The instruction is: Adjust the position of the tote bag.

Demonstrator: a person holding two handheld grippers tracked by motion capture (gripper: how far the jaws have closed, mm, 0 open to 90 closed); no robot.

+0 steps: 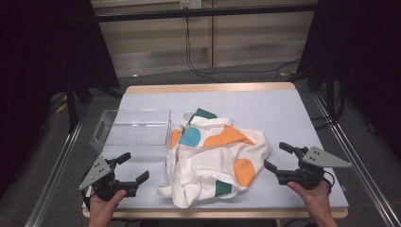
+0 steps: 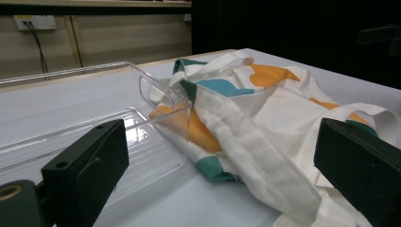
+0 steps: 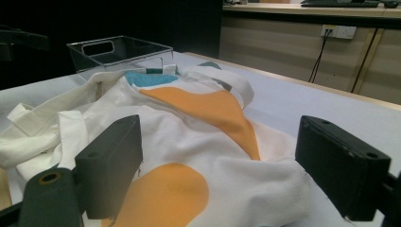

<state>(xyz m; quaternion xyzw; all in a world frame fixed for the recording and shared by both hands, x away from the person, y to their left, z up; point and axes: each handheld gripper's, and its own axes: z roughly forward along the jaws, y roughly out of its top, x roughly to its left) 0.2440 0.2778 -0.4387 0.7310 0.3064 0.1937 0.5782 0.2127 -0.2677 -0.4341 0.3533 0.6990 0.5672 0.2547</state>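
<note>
Both tools – left tool (image 1: 134, 168), right tool (image 1: 275, 156) – hover with jaws spread, empty, flanking the crumpled bag (image 1: 215, 158) mid-tabletop (image 1: 283, 113), likely poised to take it from both sides. The bag touches the clear bin (image 1: 134, 127) at its left – probably its destination.

My high view looks forward and down from above my side of the table (image 1: 283, 101), taking in the whole top. My left gripper view sits low at the near left corner and faces across to the right, close to the cloth (image 2: 265, 118) and the tray (image 2: 156, 92). My right gripper view sits low at the right, facing left. All three share the cloth (image 3: 189, 127) and tray (image 3: 118, 52).
</note>
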